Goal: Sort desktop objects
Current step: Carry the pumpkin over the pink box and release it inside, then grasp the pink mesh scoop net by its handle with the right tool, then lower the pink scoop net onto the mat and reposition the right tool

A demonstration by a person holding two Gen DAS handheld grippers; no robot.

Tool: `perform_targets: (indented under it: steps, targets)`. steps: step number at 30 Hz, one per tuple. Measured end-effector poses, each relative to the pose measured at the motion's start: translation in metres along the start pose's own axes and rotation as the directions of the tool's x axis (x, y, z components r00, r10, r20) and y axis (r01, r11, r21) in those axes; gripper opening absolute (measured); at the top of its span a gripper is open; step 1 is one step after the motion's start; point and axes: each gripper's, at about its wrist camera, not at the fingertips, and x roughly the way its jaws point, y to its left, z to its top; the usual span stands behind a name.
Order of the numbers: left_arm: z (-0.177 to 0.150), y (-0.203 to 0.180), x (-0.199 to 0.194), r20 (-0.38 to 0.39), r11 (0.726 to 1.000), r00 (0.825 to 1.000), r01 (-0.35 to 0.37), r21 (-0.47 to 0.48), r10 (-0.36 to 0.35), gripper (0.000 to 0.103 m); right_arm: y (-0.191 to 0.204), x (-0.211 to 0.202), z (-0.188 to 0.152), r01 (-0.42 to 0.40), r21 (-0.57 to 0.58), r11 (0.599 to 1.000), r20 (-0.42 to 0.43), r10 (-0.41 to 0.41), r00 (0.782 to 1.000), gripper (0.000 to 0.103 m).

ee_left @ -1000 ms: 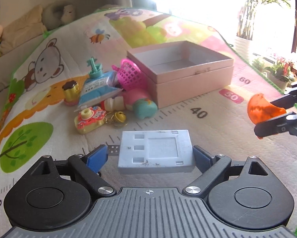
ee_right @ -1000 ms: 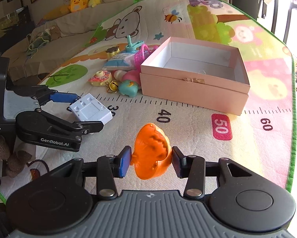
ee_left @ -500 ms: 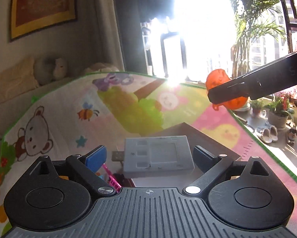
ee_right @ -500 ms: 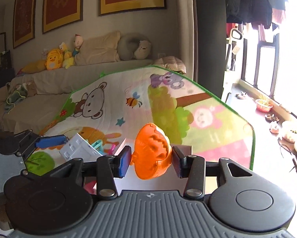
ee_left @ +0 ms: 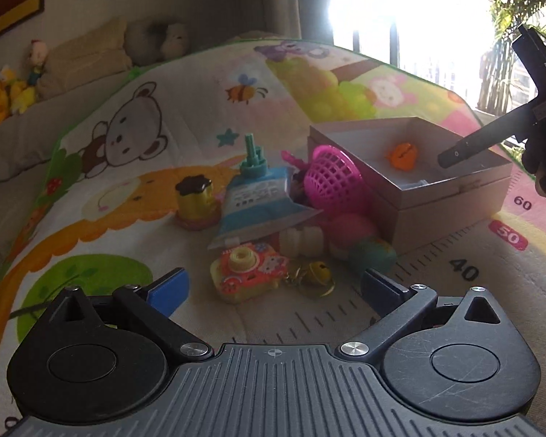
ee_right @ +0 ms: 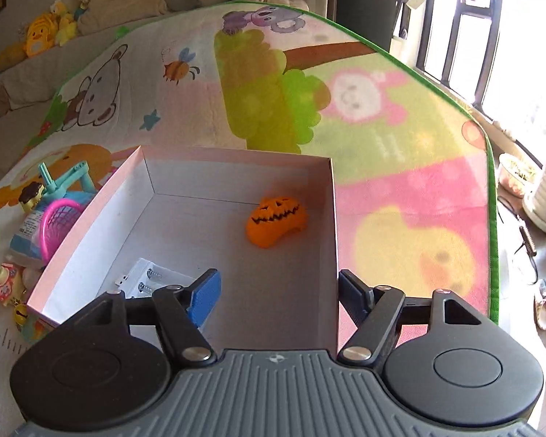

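The orange plastic jack-o'-lantern pumpkin (ee_right: 276, 221) and white plastic battery case (ee_right: 152, 279) lie inside the open pink cardboard box (ee_right: 90, 215), sorted. Right tool (ee_right: 278, 293) and left tool (ee_left: 273, 287) both gape wide, empty, the left facing the toy pile, likely choosing next.

Landmark: open pink box (ee_right: 185, 153), white inside, on the mat.

- Orange jack-o'-lantern pumpkin (ee_right: 276, 220): inside the box, near its far right corner, carved face showing.
- White battery charger (ee_right: 152, 280): inside the box, at its near left corner, flat on the floor.
- Remaining toys heaped outside the box's left wall: pink basket (ee_left: 331, 178), blue pouch (ee_left: 260, 200), toy camera (ee_left: 245, 269).
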Motion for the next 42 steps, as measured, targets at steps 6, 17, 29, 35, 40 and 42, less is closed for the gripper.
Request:
perform_targets:
  steps: [6,17,29,35,40,42]
  targets:
    - [0.004,-0.002,0.022,-0.026,0.998,0.997,0.069,0.006,-0.069,0.103,0.026,0.002,0.011,-0.080,-0.049,0.996,0.008,0.081,0.997,0.074]
    - [0.008,0.017,0.032,-0.030,0.996,0.996,-0.086,0.039,0.087,0.103,0.121,-0.075,0.028,-0.154,-0.260,0.953,0.149,0.197,0.969,0.061]
    - [-0.024,0.082,-0.034,-0.055,0.964,0.980,-0.199,-0.174,0.193,0.103,0.219,-0.016,0.032,-0.245,-0.343,0.907,0.004,0.263,0.965,0.020]
    - [-0.028,0.087,-0.036,-0.084,0.944,0.984,-0.175,-0.281,0.158,0.103,0.205,-0.064,-0.013,-0.469,-0.259,0.844,-0.130,0.450,0.883,0.006]
    - [-0.027,0.064,-0.042,-0.062,0.961,0.992,-0.125,-0.246,0.113,0.103,0.169,-0.101,-0.044,-0.649,-0.063,0.758,-0.186,0.630,0.754,0.006]
    - [-0.027,0.055,-0.042,-0.067,0.965,0.993,-0.113,-0.235,0.100,0.103,0.151,-0.108,-0.053,-0.684,0.024,0.729,-0.178,0.676,0.715,0.006]
